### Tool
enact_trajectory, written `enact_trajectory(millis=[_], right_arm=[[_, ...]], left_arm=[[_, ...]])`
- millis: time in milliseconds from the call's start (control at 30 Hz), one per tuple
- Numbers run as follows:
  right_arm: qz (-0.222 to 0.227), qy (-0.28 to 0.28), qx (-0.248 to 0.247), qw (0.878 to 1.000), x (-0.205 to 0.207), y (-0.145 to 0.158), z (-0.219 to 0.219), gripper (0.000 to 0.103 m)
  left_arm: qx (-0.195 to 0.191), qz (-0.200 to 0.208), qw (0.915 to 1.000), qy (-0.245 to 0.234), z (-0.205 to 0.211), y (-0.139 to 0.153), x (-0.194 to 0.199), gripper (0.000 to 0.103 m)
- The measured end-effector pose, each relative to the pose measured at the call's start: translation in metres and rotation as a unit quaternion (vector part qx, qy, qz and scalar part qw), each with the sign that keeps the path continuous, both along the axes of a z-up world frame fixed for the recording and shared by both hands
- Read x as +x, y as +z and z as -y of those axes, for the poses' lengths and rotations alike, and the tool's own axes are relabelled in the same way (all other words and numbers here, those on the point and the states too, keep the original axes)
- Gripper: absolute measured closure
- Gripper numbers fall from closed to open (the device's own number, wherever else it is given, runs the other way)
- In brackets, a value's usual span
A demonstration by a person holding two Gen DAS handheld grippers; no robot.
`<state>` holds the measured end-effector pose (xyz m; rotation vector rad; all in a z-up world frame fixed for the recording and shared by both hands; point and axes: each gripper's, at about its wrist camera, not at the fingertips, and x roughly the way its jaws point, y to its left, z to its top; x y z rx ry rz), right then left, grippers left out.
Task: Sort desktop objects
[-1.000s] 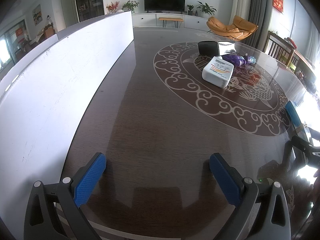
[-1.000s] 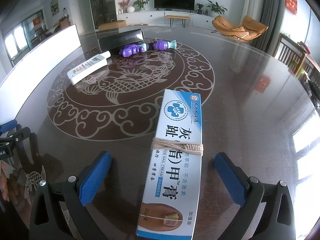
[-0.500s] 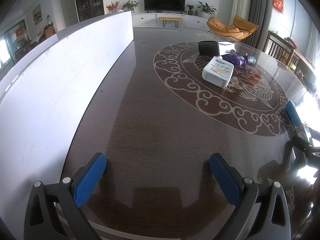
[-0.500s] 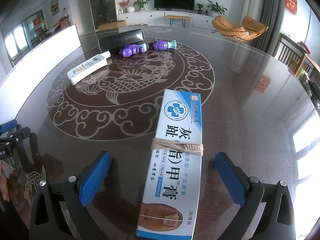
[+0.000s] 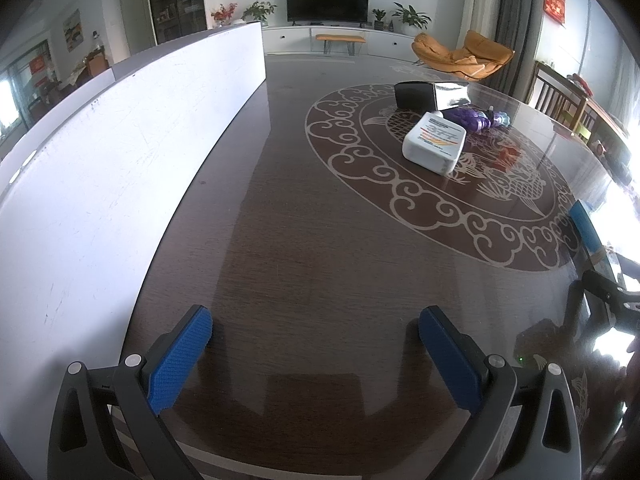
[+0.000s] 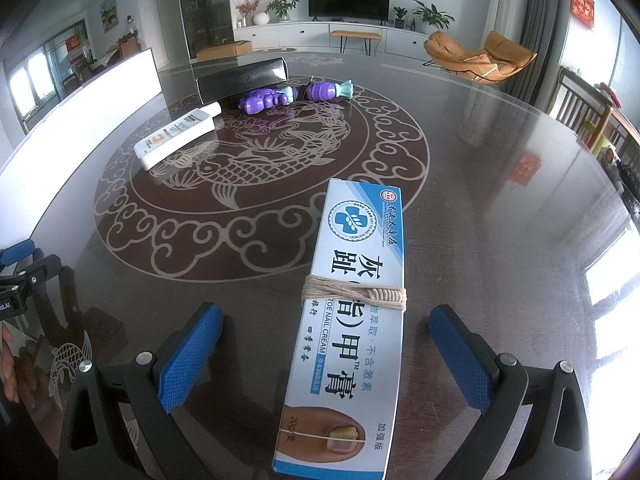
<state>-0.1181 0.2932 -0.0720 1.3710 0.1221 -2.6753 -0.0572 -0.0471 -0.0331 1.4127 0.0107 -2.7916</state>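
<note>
A long blue-and-white toe nail cream box (image 6: 352, 312), bound with twine, lies flat on the dark table between the wide-apart fingers of my right gripper (image 6: 326, 340), which is open and not touching it. My left gripper (image 5: 316, 340) is open over bare table near the front edge. Farther off lie a white tube (image 5: 435, 142) (image 6: 178, 135), two purple toys (image 6: 266, 100) (image 6: 326, 91) (image 5: 472, 118), and a black box (image 5: 414, 94) (image 6: 242, 78). The right gripper shows at the right edge (image 5: 600, 280) of the left wrist view.
A long white board (image 5: 120, 168) (image 6: 80, 104) runs along the table's left side. The table (image 6: 500, 200) is round, glossy, with a carp and cloud pattern. Chairs (image 6: 592, 120) stand past its far right rim. A hand (image 6: 6, 360) shows at the left.
</note>
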Motion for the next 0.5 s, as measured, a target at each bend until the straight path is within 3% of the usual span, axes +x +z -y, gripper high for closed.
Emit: enact_trajectory(millis=[267, 500], right_arm=[[0.0, 0.0, 0.0, 1.0, 0.0, 0.001, 0.001, 0.0], [0.0, 0.0, 0.0, 1.0, 0.0, 0.001, 0.0, 0.0]], left_arm=[[-0.001, 0.021, 0.9985, -0.051, -0.011, 0.001, 0.006, 0.0], [-0.004, 0.046, 0.9942, -0.097, -0.035, 0.002, -0.034, 0.0]])
